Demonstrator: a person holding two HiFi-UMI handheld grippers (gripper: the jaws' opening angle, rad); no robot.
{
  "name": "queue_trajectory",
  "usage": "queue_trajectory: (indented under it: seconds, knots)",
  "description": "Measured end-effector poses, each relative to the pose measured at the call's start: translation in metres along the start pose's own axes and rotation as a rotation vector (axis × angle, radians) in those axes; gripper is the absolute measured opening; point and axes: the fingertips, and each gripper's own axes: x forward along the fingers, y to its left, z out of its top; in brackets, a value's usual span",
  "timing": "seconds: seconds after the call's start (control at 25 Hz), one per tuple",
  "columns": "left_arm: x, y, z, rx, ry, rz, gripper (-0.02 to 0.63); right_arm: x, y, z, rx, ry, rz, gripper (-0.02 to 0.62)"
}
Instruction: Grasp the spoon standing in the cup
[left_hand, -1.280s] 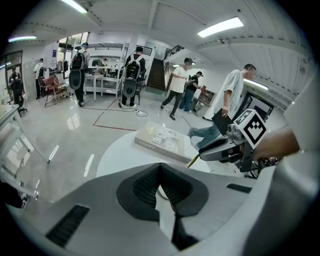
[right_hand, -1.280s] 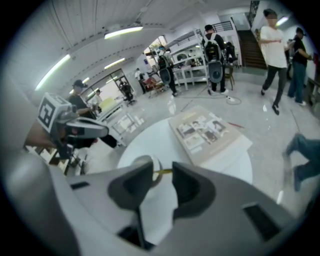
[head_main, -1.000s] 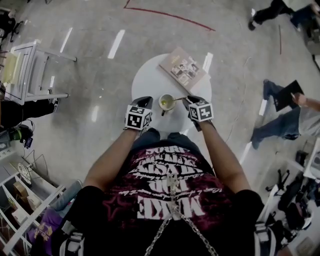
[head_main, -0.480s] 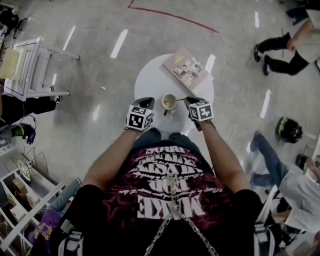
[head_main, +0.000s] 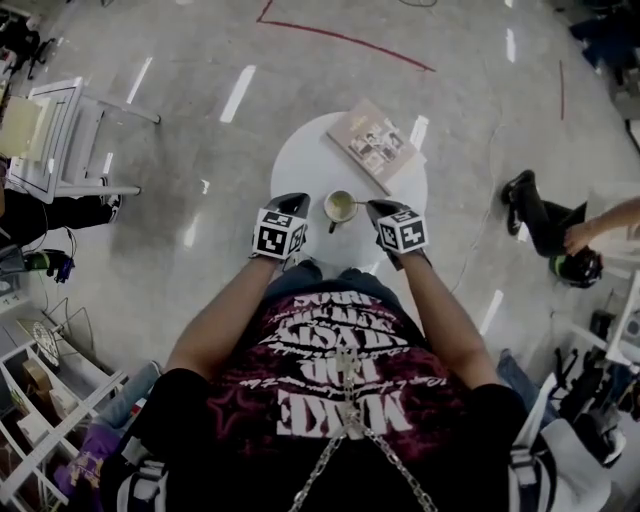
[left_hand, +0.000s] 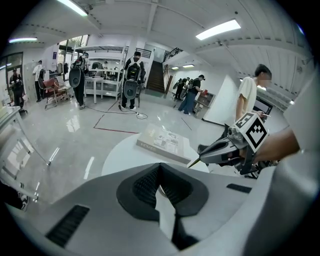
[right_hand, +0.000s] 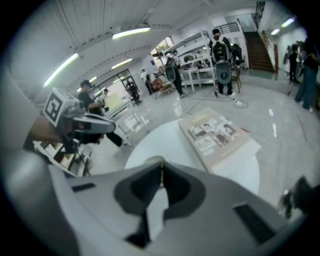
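1 round cup (head_main: 339, 207), thin spoon (left_hand: 193, 163) (golden handle)

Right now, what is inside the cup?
A spoon stands in the cup, its handle leaning out to the right. The inside looks yellowish; the spoon's bowl is hidden.

A book (head_main: 375, 140) is lying on the round white worktop (head_main: 300, 165) at upper centre, a white rack (head_main: 62, 140) standing at upper left.
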Motion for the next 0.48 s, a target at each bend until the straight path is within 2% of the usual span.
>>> queue_trajectory:
  seconds: [0.2,0.48]
  knots:
    - [0.000,0.005,-0.003,-0.008,-0.010,0.000,0.025,-0.001,0.003,0.000,0.035,-0.030,0.030,0.035]
    - [-0.020,0.003,0.015,-0.020,-0.061,0.002,0.025,-0.038,0.011,0.008,0.047,-0.084,0.012,0.035]
